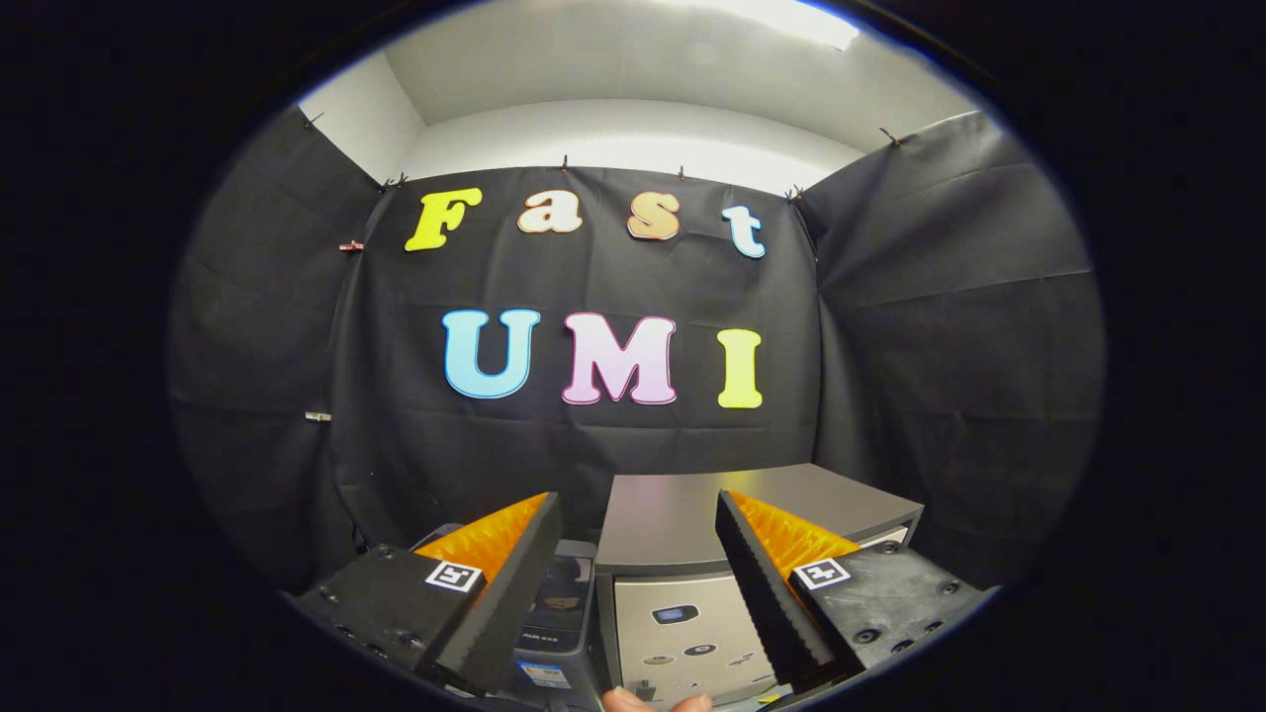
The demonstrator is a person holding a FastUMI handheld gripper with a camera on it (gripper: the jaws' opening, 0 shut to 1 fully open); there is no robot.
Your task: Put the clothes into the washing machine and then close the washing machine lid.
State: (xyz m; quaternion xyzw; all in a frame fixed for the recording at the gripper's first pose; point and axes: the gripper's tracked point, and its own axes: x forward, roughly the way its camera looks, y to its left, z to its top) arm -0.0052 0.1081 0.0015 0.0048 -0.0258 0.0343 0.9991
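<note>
The tool [633,554] is pointing level toward the booth's back wall, its two fingers rising from the lower part of the frame and spreading wide apart, gripping nothing. The left finger [499,593] is leaning inward from the lower left, black with an orange ribbed backing and one square marker on its base. The right finger [767,583] is mirroring it from the lower right, carrying its own marker. At the very bottom centre, a fingertip of the person's hand [653,701] is peeking in beneath the gap.

Just behind the left finger, a dark box-like item [556,613] with labels is sitting low in the frame; what it is cannot be told. In the gap between the fingers and reaching behind the right one, the washing machine [673,583] is standing as a grey cabinet with a flat top, which looks shut, and a pale front panel bearing small buttons. Its top edge is running back toward the right, ending at a sharp corner just beside the right cloth wall.

Open room is lying above the machine across the middle of the frame, bounded by three black cloth walls [949,326]: left, back and right.
</note>
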